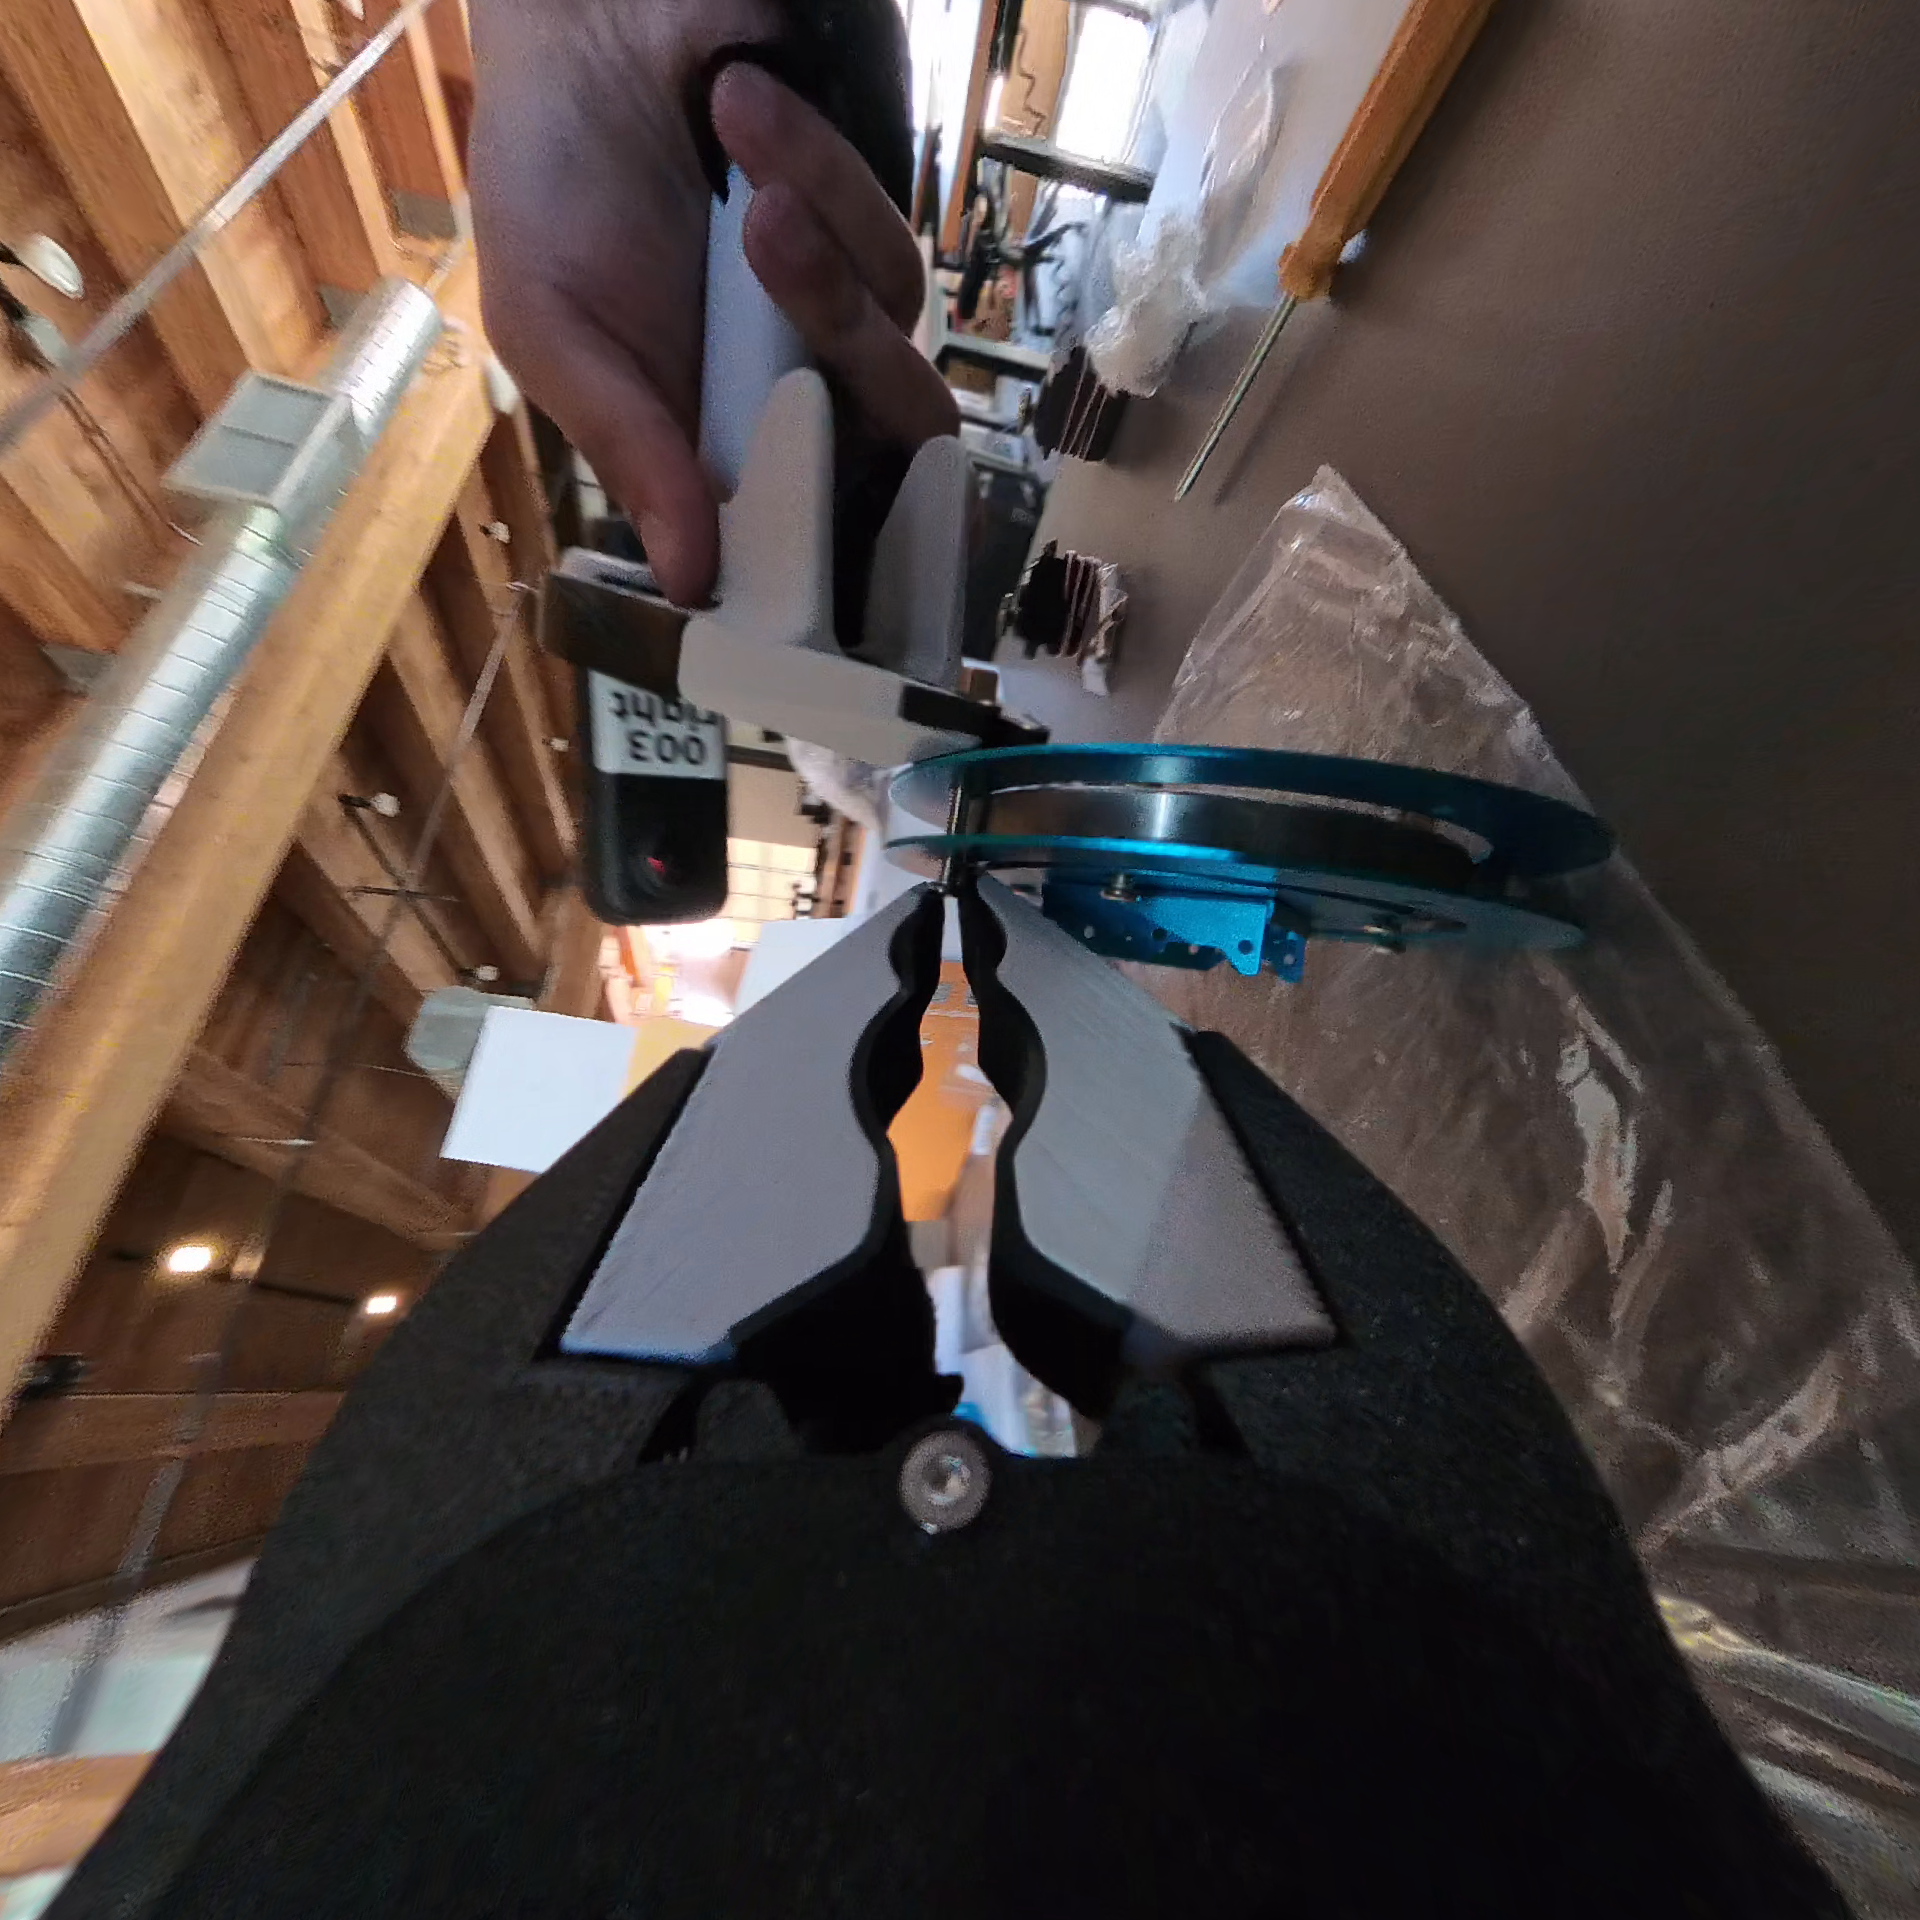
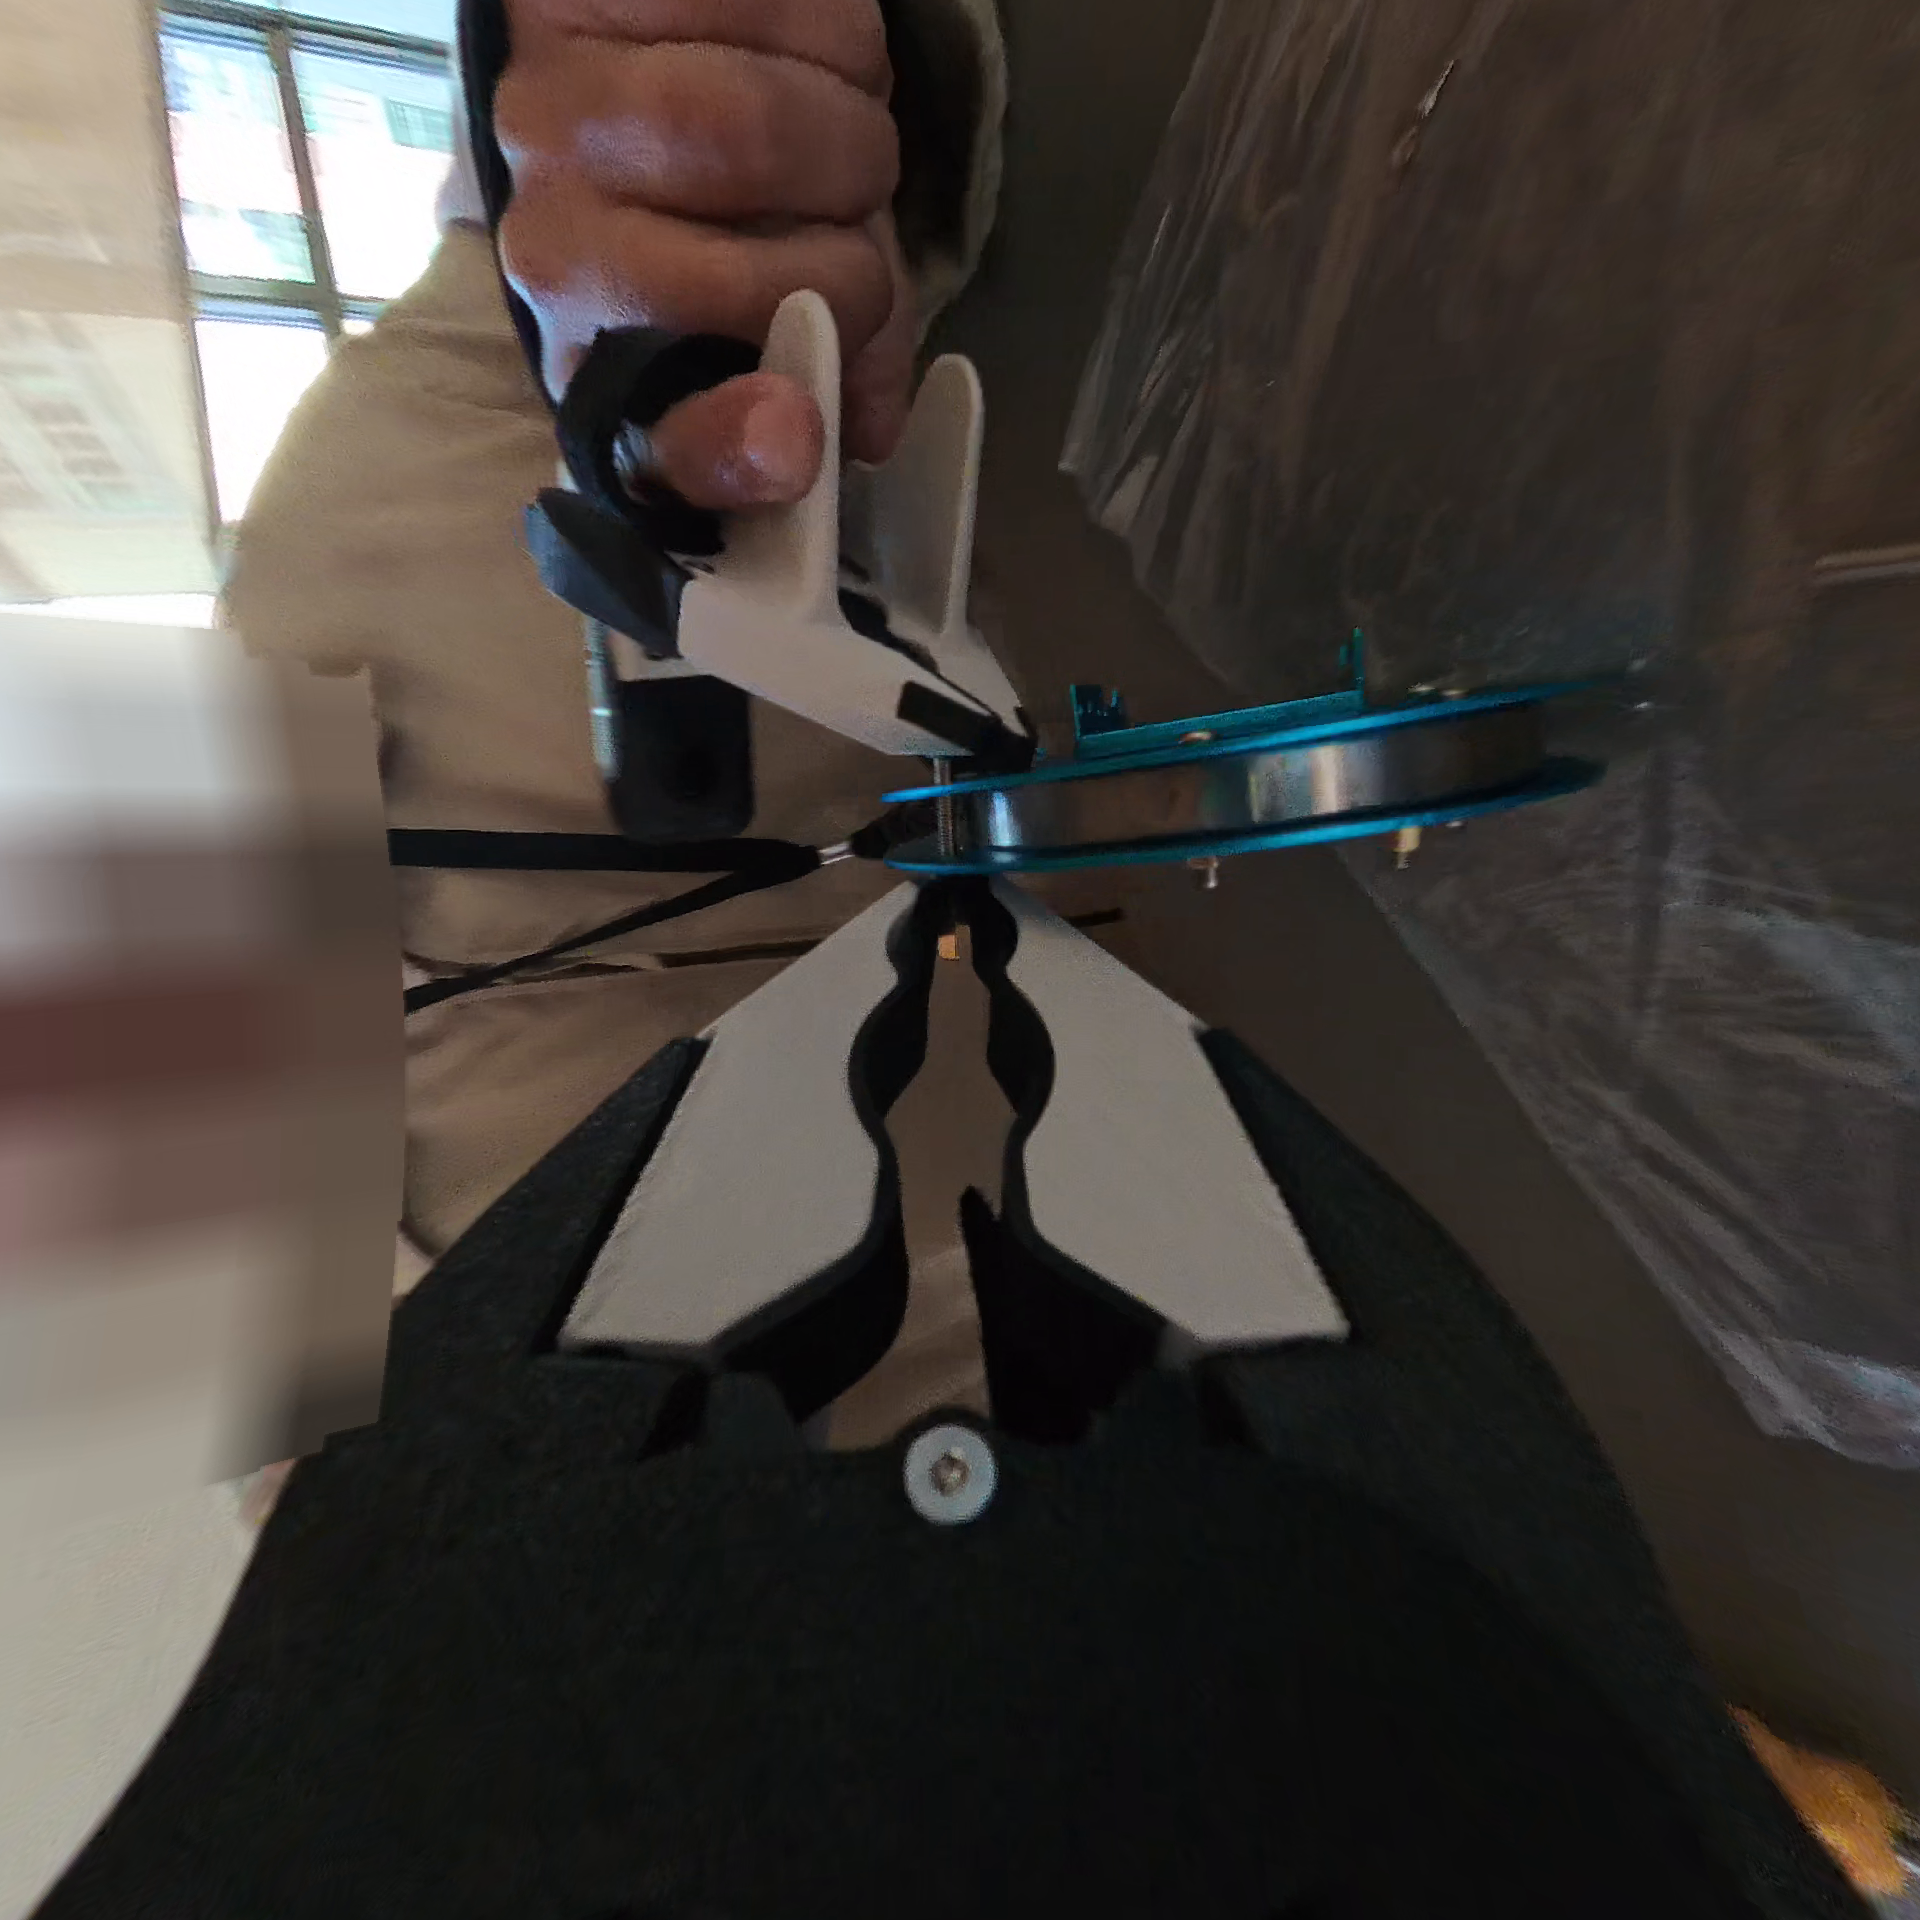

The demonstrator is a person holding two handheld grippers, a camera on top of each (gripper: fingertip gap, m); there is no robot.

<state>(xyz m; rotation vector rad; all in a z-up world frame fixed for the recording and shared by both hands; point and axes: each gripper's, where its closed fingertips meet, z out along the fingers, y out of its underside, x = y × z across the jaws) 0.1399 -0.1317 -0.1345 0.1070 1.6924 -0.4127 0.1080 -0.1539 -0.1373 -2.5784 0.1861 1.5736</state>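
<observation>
Brown tabletop (image 1: 1662, 364) and clear plastic sheet (image 1: 1558, 1143) are seen behind a blue disc assembly (image 1: 1247, 821) held edge-on between both grippers. Left gripper (image 1: 948, 896) is nearly closed on a screw tip (image 1: 954, 831) at the disc's rim; right gripper (image 2: 951, 914) is pinched on a brass nut (image 2: 948, 943) opposite. Both are best kept coaxial with the screw.

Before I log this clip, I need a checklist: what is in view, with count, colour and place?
disc assembly: one, two blue discs around a silver ring, held up between both grippers
blue bracket: one, under the lower disc
thin screw: one, silver, through the disc edges
brass nut: one, between the right gripper's tips
screwdriver: one, wooden handle, on the brown table
plastic bag: one, clear, on the table
left gripper: white fingers, tips closed at the screw's end
right gripper: white fingers, closed on the nut
hands: one in each view, on the far gripper
</observation>
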